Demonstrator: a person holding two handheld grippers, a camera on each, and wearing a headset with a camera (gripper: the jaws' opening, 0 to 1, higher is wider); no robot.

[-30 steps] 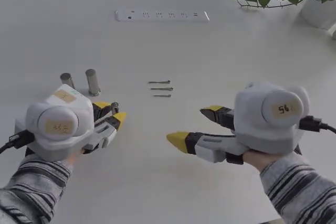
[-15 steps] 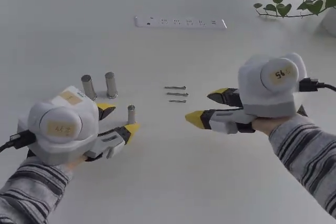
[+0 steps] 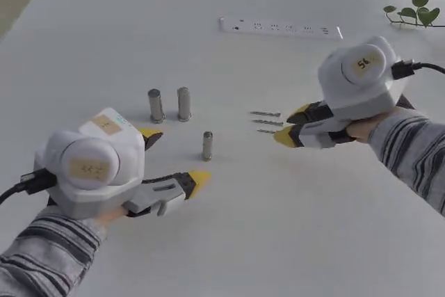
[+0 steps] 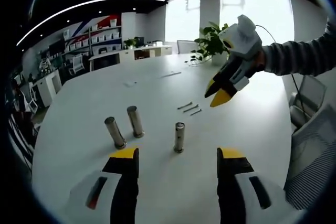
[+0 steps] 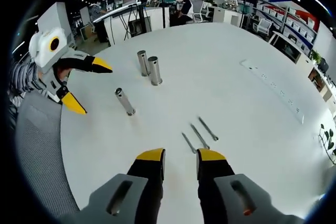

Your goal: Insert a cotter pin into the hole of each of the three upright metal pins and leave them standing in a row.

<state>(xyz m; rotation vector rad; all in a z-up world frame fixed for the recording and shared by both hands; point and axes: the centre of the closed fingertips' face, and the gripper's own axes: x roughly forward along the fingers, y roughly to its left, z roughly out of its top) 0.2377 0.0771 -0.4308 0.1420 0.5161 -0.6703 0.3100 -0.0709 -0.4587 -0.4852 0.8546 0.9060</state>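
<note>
Standing upright, three shiny cylindrical metal pins (image 3: 183, 103), three thin cotter pins (image 3: 267, 122), your left gripper (image 3: 175, 156) spread wide, right gripper (image 3: 292, 124) barely parted, both empty.

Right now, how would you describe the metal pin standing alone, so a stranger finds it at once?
On the white table, left of the three cotter pins, stand upright metal pins. Two are side by side; the lone pin stands apart from them, nearer the person.

Three upright metal pins (image 3: 183, 104) left of three cotter pins (image 3: 265, 122) on table (image 3: 264, 220), power strip (image 3: 280, 28) behind
</note>
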